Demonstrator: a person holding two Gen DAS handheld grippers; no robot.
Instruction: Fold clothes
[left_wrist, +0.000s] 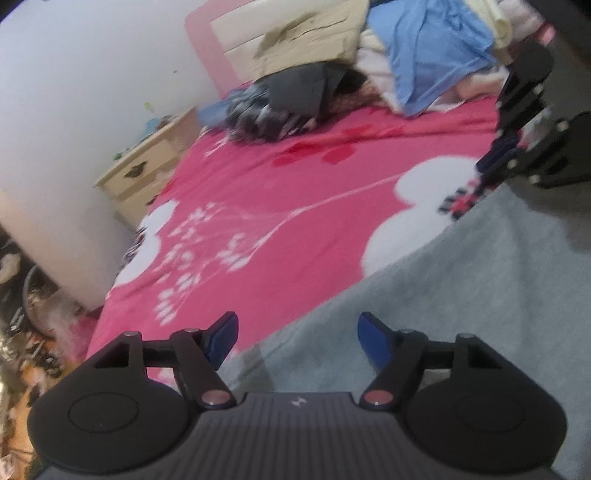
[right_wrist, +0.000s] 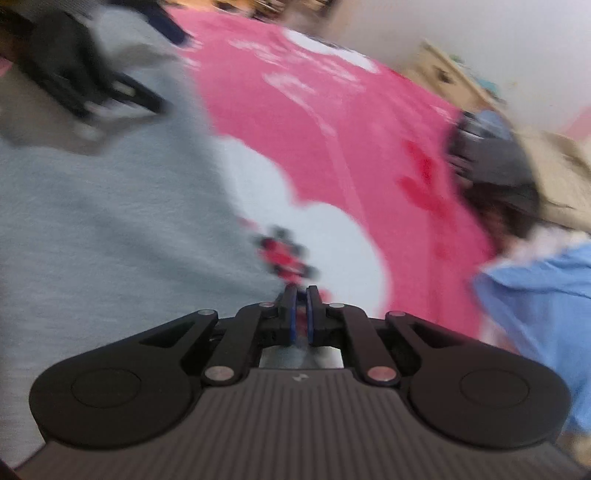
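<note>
The bed (left_wrist: 280, 206) carried a pink cover with white flower shapes, set against a pale wall with a small drawer unit (left_wrist: 147, 162) beside it. A grey garment (left_wrist: 480, 295) lay spread over the near right part of that cover, its visible edge running diagonally from your left gripper (left_wrist: 297, 341) up toward your right gripper (right_wrist: 302, 310). A red-and-dark patterned trim (right_wrist: 284, 258) sat at the far end of that edge. Your right gripper's fingers were closed together on cloth at that trimmed end; blur hid exactly how much was caught. Your left gripper's fingers stood wide apart with nothing between them, hovering over the near end of the same edge, the grey cloth lying ahead and to its right. In my judgement the left was nearer any free corner. A heap of other clothes, blue (left_wrist: 436, 55) and dark (left_wrist: 295, 99), lay at the bedhead, well apart.
</note>
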